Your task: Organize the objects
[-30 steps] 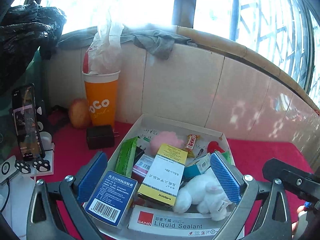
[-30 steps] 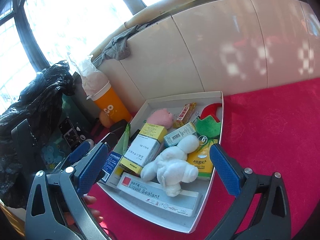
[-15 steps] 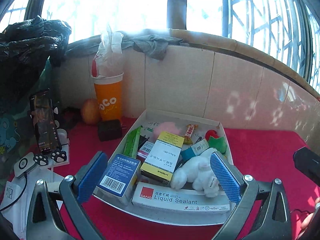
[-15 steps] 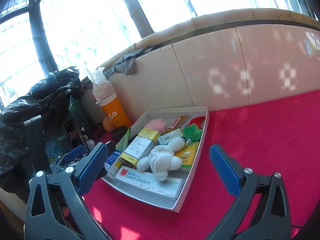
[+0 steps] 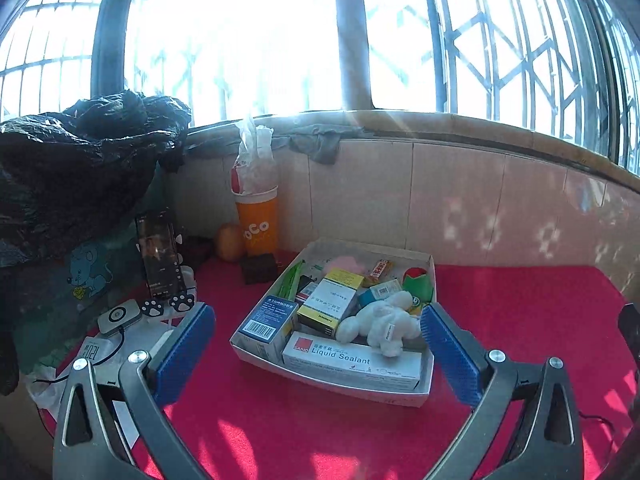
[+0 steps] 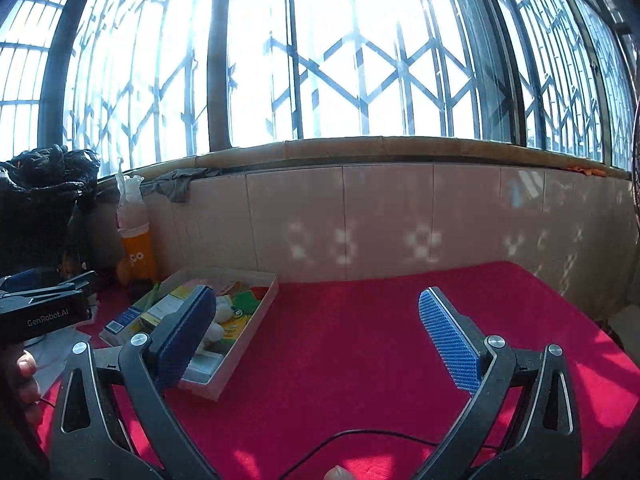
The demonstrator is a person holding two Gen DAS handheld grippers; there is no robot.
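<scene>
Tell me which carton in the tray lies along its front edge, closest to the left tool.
The long white Liquid Sealant carton. It lies flat along the tray's near wall, whereas the blue barcode carton sits at the corner and the yellow-edged carton lies farther in.

We are looking at our left hand-held gripper [image 5: 318, 354]: two dark grey, curved arms with triangular cut-outs, each carrying a silver round screw pair near the tip and a blue ribbed pad [image 5: 185, 354]. Our right hand-held gripper [image 6: 316, 344] is showing the same build, with a blue honeycomb-textured pad [image 6: 448, 344] on each finger. Seen from the right wrist, the left unit's black body is bearing white "GenRobot.AI" lettering [image 6: 48, 323], and a thin black cable [image 6: 360, 438] is trailing below
</scene>
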